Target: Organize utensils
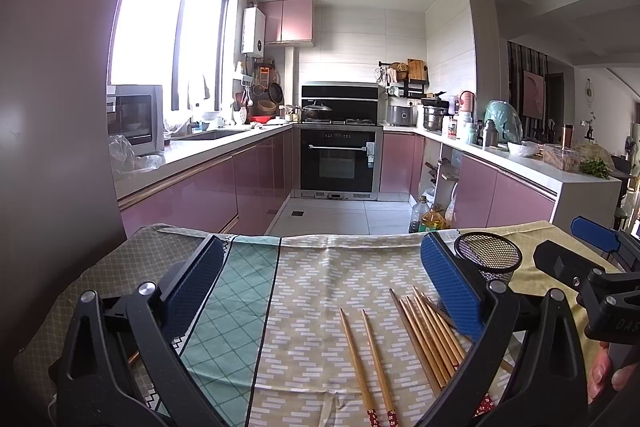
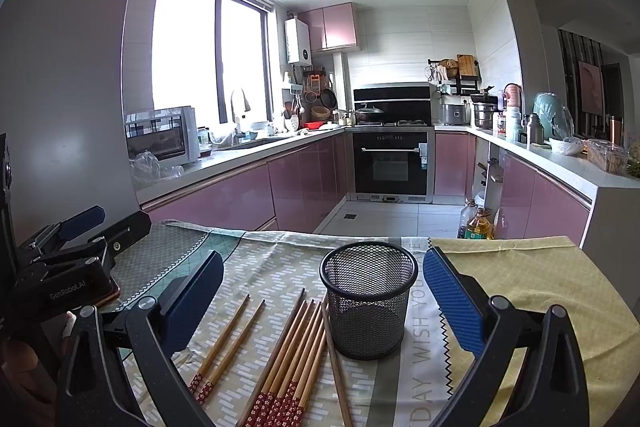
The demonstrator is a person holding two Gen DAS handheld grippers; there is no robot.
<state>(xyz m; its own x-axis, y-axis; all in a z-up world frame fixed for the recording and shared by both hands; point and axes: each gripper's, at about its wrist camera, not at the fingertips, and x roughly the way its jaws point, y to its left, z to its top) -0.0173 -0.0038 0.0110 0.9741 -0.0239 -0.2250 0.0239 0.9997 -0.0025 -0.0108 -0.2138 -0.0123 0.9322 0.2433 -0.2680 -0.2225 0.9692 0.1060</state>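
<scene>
Both grippers, left gripper (image 1: 320,291) and right gripper (image 2: 324,303), gape wide, empty; light, stiff, slippery red-ended bamboo chopsticks (image 2: 288,359) beside black mesh cup (image 2: 368,301): pinch mid-shaft.

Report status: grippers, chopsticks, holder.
Left gripper open, empty; right gripper open, empty. Chopsticks all flat on cloth, beside holder; holder upright, nothing visible inside. Nothing blocking.
</scene>
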